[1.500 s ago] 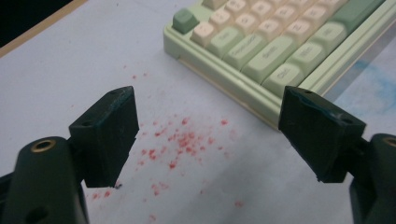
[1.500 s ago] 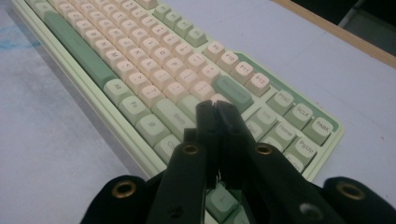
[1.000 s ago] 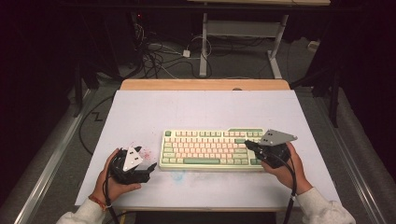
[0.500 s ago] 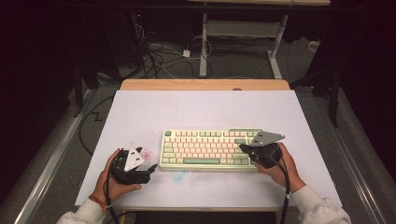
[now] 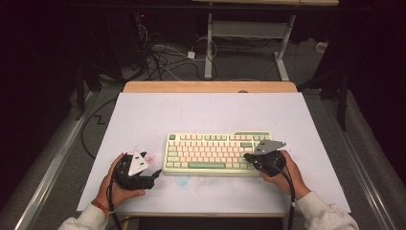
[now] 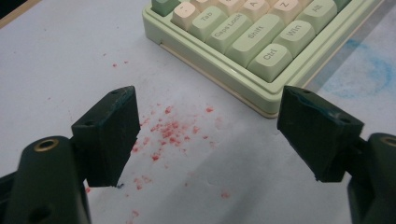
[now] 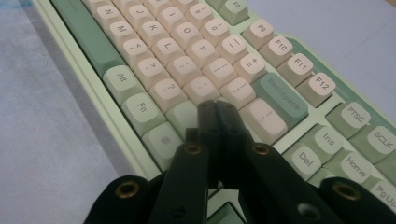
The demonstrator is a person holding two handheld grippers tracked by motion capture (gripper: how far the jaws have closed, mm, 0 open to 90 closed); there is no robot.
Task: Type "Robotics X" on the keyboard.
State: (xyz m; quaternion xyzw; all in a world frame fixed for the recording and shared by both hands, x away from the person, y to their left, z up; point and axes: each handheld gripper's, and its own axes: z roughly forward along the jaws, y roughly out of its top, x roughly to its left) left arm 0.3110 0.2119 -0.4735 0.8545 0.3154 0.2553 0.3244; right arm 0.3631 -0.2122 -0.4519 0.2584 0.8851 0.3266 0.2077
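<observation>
High view: white tabletop (image 5: 206, 112), wooden strip along its far edge. Green-and-cream keyboard (image 5: 218, 153) lies flat toward the near edge, roughly centred, long side parallel to that edge. Left hand-held gripper (image 5: 154, 175) sits near the near-left corner, just beside the keyboard's left end, jaws spread wide, nothing between them. Right hand-held gripper (image 5: 248, 156) is over the keyboard's right end, jaws pressed together, tips above keys near Backspace (image 7: 279, 95); contact unclear. Red speckles (image 6: 170, 130) on tabletop by the left gripper. Blue smudge (image 6: 369, 70) near keyboard's front edge.
</observation>
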